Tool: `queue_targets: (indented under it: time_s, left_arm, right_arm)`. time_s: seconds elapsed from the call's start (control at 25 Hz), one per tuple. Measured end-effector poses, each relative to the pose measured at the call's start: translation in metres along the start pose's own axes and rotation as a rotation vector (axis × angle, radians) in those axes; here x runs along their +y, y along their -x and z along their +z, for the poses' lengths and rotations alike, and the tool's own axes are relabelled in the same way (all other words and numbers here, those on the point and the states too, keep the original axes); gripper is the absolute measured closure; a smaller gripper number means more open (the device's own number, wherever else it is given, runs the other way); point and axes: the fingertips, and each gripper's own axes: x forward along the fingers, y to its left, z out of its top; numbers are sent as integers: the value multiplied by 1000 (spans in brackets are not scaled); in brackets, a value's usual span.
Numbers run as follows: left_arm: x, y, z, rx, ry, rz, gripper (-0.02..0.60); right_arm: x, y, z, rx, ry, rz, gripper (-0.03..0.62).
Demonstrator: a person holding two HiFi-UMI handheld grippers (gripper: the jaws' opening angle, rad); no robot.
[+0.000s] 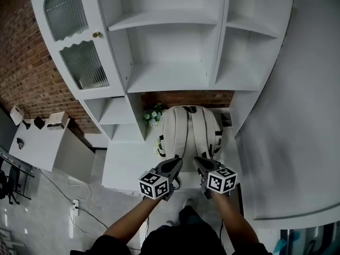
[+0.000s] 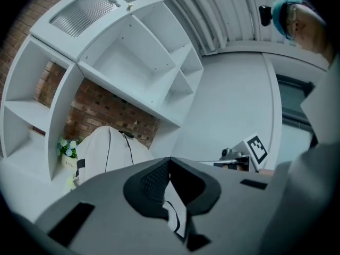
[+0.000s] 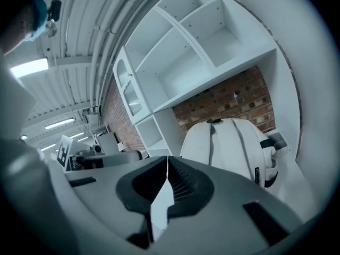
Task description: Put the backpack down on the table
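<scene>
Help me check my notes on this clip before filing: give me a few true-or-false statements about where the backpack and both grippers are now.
1. The backpack stands upright on the table. True.
2. The left gripper has its jaws wide apart. False: they are together.
3. A small pot of flowers sits beside the backpack. True.
4. The right gripper clamps the backpack's top strap. False: its jaws are shut on the person's side of the backpack, away from the handle at its top.
5. The backpack is black. False: it is off-white.
</scene>
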Motion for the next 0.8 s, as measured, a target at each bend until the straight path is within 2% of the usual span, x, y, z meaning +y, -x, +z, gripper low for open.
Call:
queue_targets:
  time_s: [0.16, 0.32, 0.48, 0.68, 0.8]
  left_arm:
    - [-27, 21, -10, -18, -63, 47, 565]
    - [-49, 38, -32, -20, -38, 106, 565]
    - [-70, 61, -51, -30, -27, 152, 565]
    - [-97, 87, -60, -60, -65, 205, 565]
    - [-104, 102, -60, -87, -103, 269, 565]
  right_arm:
    - [32, 20, -12, -30, 38, -38, 576]
    - [51, 49, -23, -55, 141, -164, 577]
    - [71, 67, -44, -45, 189, -233, 576]
    - [91, 85, -64, -42, 223, -261, 576]
    - [105, 92, -70, -57, 259, -242, 576]
